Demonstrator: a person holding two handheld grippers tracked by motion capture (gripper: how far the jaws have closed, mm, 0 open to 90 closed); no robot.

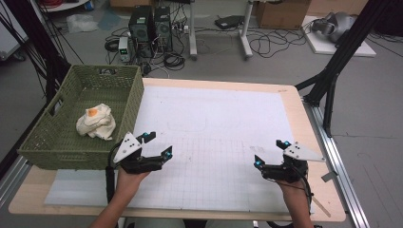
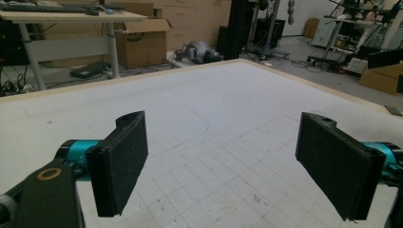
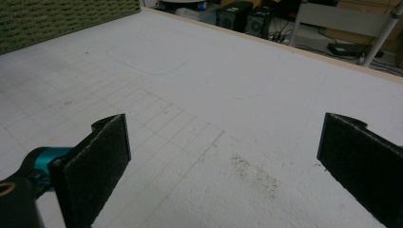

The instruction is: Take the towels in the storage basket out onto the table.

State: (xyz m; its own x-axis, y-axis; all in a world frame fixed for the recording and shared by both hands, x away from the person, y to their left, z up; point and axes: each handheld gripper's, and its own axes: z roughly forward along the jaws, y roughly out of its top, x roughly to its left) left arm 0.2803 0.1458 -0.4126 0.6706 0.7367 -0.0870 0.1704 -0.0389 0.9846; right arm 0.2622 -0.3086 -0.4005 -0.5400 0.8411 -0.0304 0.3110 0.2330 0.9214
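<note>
Cloth bundle (image 1: 96,121), white w/ orange patch, lies in green woven basket (image 1: 57,142) at bench (image 1: 304,123) left — prob. soft, light; pinch a raised fold. Left gripper (image 1: 159,145) & right gripper (image 1: 271,153) both spread, empty.

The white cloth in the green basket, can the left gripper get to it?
Probably yes. The left gripper is open beside the green basket, whose top is open. It must lift over the near wall to reach the white cloth.
</note>
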